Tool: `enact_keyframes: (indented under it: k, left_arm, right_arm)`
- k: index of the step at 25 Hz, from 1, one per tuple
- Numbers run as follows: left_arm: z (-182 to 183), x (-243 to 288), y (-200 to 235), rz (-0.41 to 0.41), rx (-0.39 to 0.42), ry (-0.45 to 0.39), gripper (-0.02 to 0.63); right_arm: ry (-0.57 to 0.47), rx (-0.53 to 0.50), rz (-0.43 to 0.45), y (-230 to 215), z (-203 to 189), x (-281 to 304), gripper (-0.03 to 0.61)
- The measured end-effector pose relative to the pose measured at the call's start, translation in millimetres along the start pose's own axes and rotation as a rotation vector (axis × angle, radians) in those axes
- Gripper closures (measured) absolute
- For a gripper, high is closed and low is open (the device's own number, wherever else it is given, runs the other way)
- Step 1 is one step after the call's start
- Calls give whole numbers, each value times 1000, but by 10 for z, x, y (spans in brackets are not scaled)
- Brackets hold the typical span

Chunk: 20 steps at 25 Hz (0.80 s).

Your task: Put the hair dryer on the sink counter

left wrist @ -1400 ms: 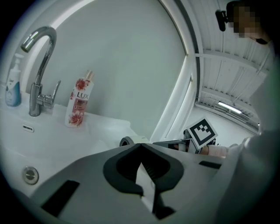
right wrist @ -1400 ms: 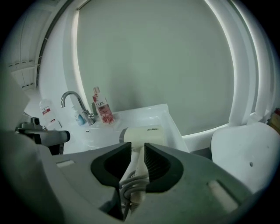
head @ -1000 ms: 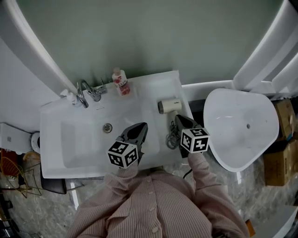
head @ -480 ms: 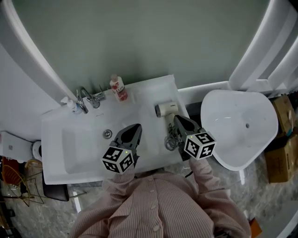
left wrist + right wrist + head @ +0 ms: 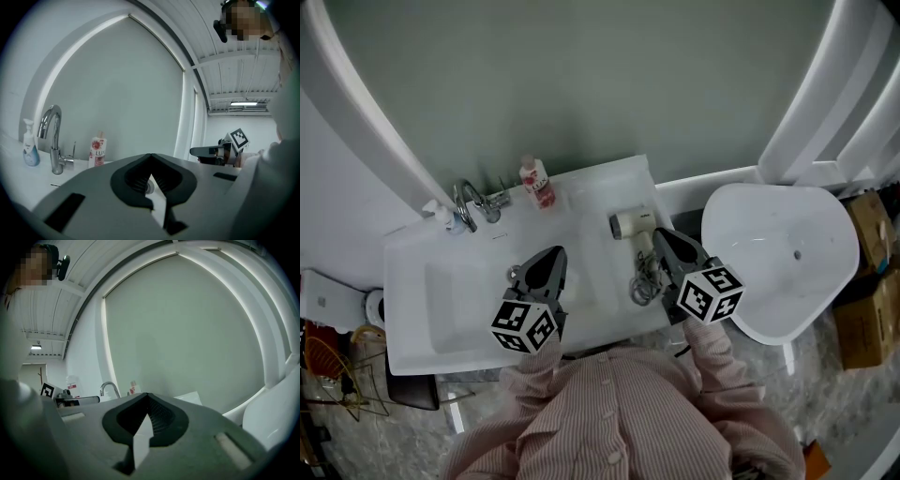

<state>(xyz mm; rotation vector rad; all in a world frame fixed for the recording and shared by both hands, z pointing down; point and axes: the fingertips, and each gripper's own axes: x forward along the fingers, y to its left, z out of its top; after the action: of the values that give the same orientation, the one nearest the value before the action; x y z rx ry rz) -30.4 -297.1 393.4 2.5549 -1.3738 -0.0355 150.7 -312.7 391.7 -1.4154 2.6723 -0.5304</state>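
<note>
The cream hair dryer (image 5: 633,223) lies on its side on the right part of the white sink counter (image 5: 600,183), its grey cord (image 5: 644,277) bunched in front of it. My right gripper (image 5: 660,236) hovers just right of the dryer's handle, jaws shut and empty; whether it touches the dryer I cannot tell. Over the basin, my left gripper (image 5: 554,252) is also shut with nothing in it. In the left gripper view the left gripper (image 5: 150,155) points toward the back wall. The right gripper (image 5: 147,394) points up at the wall, and the dryer is hidden from that view.
A chrome faucet (image 5: 469,201), a small soap dispenser (image 5: 441,212) and a red-and-white bottle (image 5: 536,182) stand along the counter's back edge. A white tub (image 5: 778,248) sits close to the right. Boxes (image 5: 874,281) lie on the floor at far right.
My left gripper has drawn back and to the left over the basin. The right gripper has shifted slightly right. The hair dryer stays on the counter.
</note>
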Motion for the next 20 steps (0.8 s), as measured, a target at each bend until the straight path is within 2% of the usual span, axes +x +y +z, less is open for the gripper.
enact_keyframes:
  k: [20]
  left_arm:
    - [17, -69, 171, 64, 12, 1, 612]
  right_arm:
    - [-38, 33, -46, -144, -24, -88, 574]
